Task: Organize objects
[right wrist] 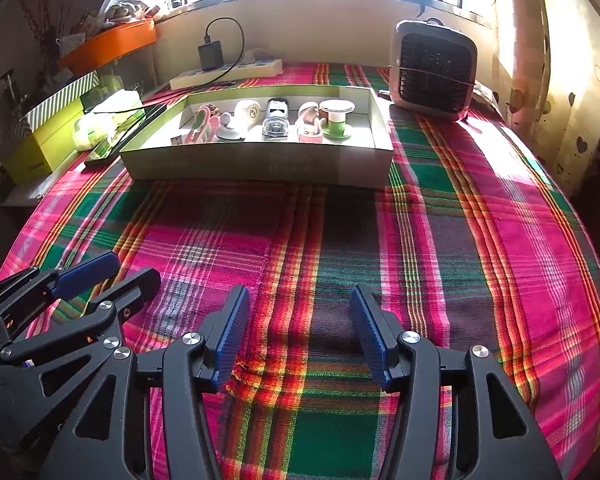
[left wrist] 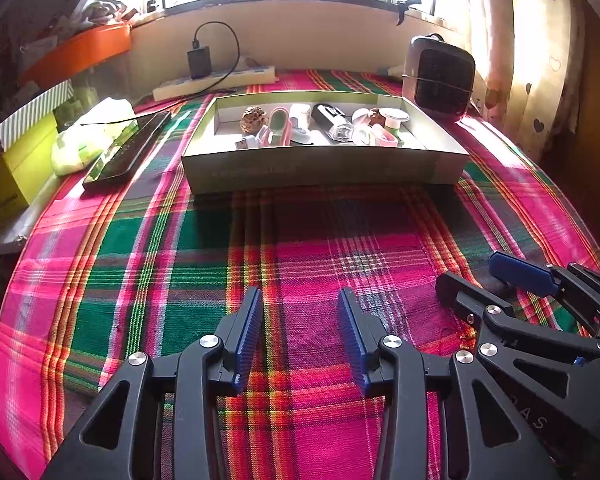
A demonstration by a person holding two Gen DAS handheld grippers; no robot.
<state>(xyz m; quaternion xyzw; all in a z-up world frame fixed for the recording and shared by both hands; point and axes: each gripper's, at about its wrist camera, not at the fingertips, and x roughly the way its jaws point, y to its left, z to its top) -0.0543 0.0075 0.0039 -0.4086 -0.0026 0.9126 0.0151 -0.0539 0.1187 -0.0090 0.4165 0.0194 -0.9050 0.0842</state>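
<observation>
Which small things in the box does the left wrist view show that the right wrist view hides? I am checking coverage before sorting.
Only the left wrist view shows the brown textured ball at the box's left end. Only the right wrist view shows the green spool in full. Both show the box, the black and clear item, the heater and both open hand-held grippers: left, right.

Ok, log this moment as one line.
left claw: open, empty | right claw: open, empty | both over plaid cloth | small items in box | stage: nothing grasped
</observation>
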